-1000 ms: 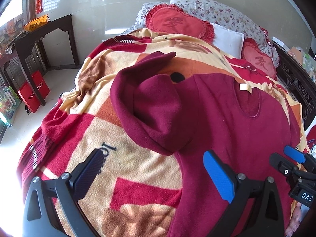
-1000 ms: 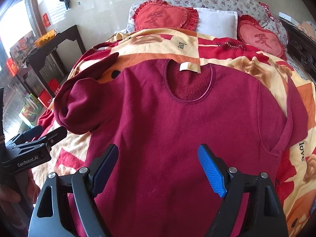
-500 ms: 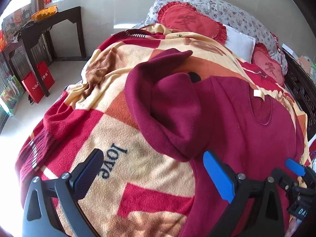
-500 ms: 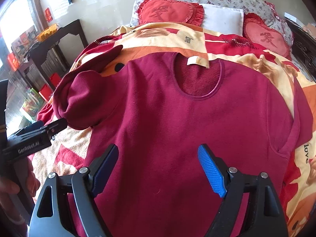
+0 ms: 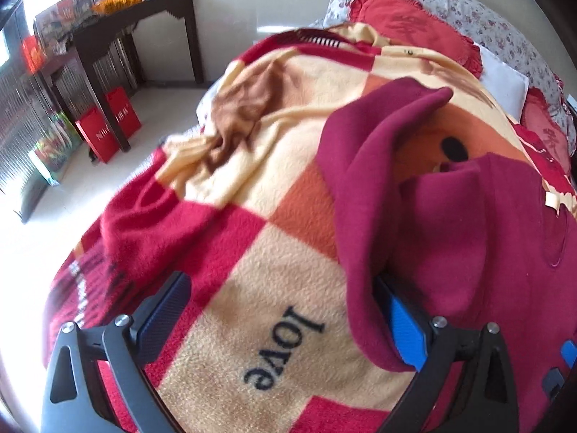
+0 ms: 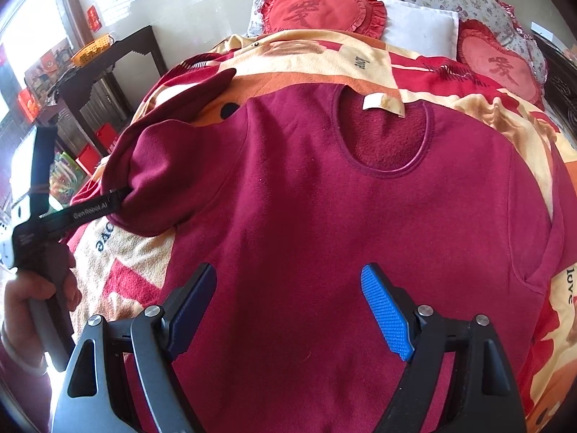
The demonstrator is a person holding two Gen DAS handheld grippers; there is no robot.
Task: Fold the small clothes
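A dark red fleece top lies flat, front up, on a red, cream and orange blanket spread over a bed. Its round neckline and cream label point toward the heart-shaped red cushions and a white pillow at the head. The sleeve on the left side is bunched and doubled back over the shoulder.

Left gripper: jaws spread wide. The blue-padded finger sits at the folded sleeve's lower edge, partly covered by the fabric; the other finger hovers over the blanket near the printed word "love". In the right wrist view its tip disappears into the sleeve fold. Whether the pad presses the cloth is unclear, given the blur. A hand holds its handle.

Right gripper: jaws spread wide, nothing between them, poised above the top's lower body.

A dark side table stands by the wall, red bags beneath it.
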